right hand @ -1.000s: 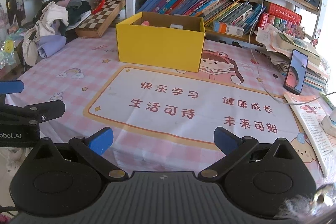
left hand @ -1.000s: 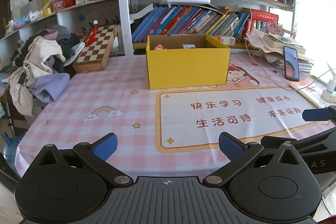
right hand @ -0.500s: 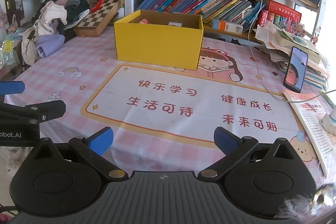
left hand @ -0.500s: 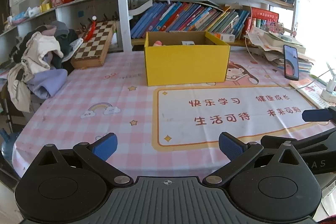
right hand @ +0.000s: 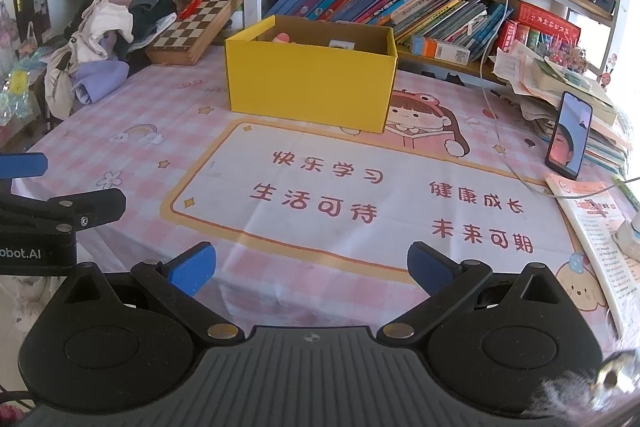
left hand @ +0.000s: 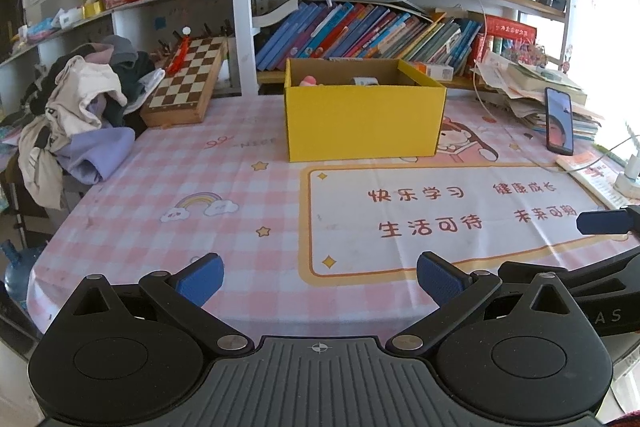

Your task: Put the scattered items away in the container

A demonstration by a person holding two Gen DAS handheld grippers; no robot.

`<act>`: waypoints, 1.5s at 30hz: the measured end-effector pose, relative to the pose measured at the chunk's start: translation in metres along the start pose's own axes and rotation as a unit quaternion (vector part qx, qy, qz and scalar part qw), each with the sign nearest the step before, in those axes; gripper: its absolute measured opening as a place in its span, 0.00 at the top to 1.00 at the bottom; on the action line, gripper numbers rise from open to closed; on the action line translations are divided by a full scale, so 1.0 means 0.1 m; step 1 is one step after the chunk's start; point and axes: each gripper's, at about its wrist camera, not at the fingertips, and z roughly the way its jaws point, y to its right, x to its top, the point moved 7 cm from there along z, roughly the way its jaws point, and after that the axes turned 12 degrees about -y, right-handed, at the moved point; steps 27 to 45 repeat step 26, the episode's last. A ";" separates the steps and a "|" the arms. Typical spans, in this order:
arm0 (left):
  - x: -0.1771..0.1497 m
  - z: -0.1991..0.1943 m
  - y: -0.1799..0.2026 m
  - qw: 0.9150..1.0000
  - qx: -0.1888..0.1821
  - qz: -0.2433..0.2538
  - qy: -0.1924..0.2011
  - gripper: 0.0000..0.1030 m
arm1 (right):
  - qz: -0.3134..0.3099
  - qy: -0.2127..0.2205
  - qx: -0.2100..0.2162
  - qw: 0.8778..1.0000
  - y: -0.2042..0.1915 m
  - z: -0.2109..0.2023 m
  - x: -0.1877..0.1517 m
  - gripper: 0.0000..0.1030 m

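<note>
A yellow cardboard box (left hand: 362, 123) (right hand: 310, 83) stands open-topped at the far middle of the pink checked tablecloth. Inside it I see a pink item (left hand: 307, 81) (right hand: 282, 37) and a small white one (left hand: 364, 81) (right hand: 342, 45); the rest of its contents is hidden by the walls. My left gripper (left hand: 318, 277) is open near the table's front edge, nothing between its blue pads. My right gripper (right hand: 312, 267) is open too and holds nothing. Each gripper's tip shows at the edge of the other's view.
A pile of clothes (left hand: 80, 115) lies at the left edge beside a chessboard box (left hand: 184, 83). A phone (left hand: 559, 121) leans on stacked papers at the right, with a cable and booklet (right hand: 592, 227) nearby. Bookshelves (left hand: 360, 31) stand behind the box.
Both views have pulled back and lowered slightly, so the yellow box looks a little farther away. Both grippers stay open, and nothing on the table has moved.
</note>
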 end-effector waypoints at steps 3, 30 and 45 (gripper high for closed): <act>-0.01 -0.01 -0.02 1.000 -0.001 0.000 0.000 0.00 | 0.000 0.000 -0.001 1.000 -0.01 -0.01 0.00 0.00; -0.01 0.05 0.00 1.000 -0.008 0.001 -0.010 0.00 | 0.003 -0.005 -0.004 1.000 0.03 0.03 0.01 0.00; -0.01 0.05 0.00 1.000 -0.008 0.001 -0.010 0.00 | 0.003 -0.005 -0.004 1.000 0.03 0.03 0.01 0.00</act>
